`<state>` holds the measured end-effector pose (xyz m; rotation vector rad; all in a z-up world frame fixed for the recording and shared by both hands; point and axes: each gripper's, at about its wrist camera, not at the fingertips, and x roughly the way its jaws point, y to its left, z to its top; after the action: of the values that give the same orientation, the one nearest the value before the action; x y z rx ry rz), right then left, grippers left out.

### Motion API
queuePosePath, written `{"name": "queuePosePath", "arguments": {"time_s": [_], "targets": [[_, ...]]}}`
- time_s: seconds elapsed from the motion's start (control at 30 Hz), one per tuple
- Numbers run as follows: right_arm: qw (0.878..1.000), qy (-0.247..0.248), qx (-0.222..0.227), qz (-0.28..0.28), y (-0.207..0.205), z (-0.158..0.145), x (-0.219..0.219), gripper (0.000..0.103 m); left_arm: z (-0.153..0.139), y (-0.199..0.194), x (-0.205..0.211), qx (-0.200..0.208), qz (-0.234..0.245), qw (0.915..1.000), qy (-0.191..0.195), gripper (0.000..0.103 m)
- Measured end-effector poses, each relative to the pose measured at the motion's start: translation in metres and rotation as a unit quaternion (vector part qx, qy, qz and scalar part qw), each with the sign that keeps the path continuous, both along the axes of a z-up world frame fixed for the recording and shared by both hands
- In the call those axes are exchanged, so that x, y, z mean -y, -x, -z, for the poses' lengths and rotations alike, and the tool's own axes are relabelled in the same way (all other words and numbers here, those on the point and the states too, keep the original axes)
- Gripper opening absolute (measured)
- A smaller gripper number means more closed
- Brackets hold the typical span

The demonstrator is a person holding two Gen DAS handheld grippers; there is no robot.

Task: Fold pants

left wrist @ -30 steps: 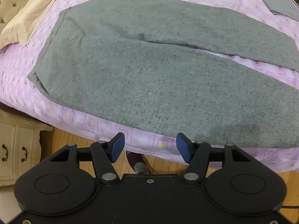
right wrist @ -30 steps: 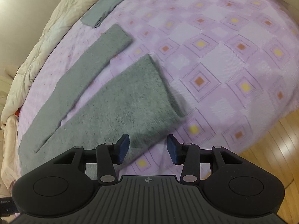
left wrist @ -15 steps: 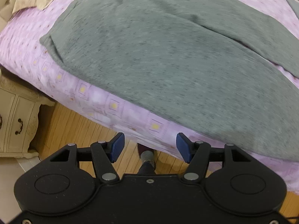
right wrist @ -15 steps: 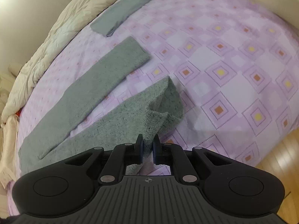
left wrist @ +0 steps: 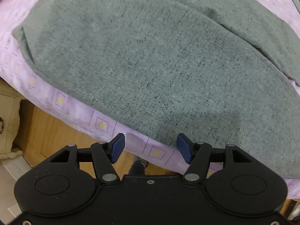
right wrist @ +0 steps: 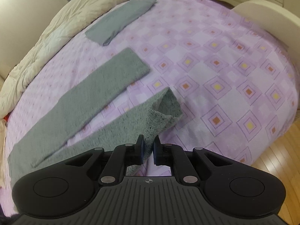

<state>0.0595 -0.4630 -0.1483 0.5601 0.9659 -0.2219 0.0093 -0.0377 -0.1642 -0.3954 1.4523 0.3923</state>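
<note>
Since a second ago, the right gripper (right wrist: 148, 151) has shut on the hem of the near leg (right wrist: 165, 110) and lifted it, so that end now bunches up off the bed (right wrist: 234, 71). Its fingers pinch the grey cloth tight. The left gripper (left wrist: 150, 147) has come down closer to the pants (left wrist: 159, 60), which now fill most of its view. Its fingers are spread wide with nothing between them, at the bottom middle of the frame, just over the near edge of the cloth.

The pants lie flat on the purple bed. The far leg (right wrist: 105, 82) runs toward the upper left in the right view. A folded grey cloth (right wrist: 121, 20) sits further up, near the blanket (right wrist: 46, 37).

To do this step well, I think the left gripper should grab the near edge by the waist. Then both hands can lift together and lay the near leg over the far one, edges lined up. Keep the cloth stretched so it does not wrinkle.
</note>
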Motion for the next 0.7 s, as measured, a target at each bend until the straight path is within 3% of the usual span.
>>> {"name": "queuePosePath", "arguments": {"time_s": [0.1, 0.13, 0.17, 0.23, 0.33, 0.5, 0.7], "targets": [[1.000, 0.012, 0.001, 0.004, -0.006, -0.008, -0.007, 0.009, 0.009, -0.008, -0.007, -0.011, 0.001, 0.9998, 0.018, 0.062], [1.000, 0.014, 0.001, 0.004, -0.008, -0.009, -0.009, 0.009, 0.011, -0.012, -0.008, -0.012, 0.005, 0.9997, 0.020, 0.045], [1.000, 0.017, 0.000, 0.006, -0.010, -0.011, -0.011, 0.009, 0.010, -0.016, -0.009, -0.008, 0.009, 0.9996, 0.025, 0.020], [1.000, 0.025, 0.001, 0.009, -0.012, -0.015, -0.014, 0.009, 0.003, -0.024, -0.012, -0.005, 0.014, 0.9996, 0.023, 0.014], [0.999, 0.030, 0.007, 0.024, -0.016, -0.022, -0.015, 0.009, -0.022, -0.034, -0.017, 0.034, 0.024, 0.9989, 0.021, 0.013], [0.998, 0.036, 0.016, 0.054, -0.031, -0.025, -0.017, 0.009, -0.051, -0.063, -0.024, 0.062, 0.065, 0.9957, 0.023, 0.013], [0.994, 0.039, 0.008, 0.099, -0.051, -0.009, -0.025, 0.009, -0.039, -0.104, -0.040, 0.049, 0.091, 0.9937, 0.042, 0.013]]}}
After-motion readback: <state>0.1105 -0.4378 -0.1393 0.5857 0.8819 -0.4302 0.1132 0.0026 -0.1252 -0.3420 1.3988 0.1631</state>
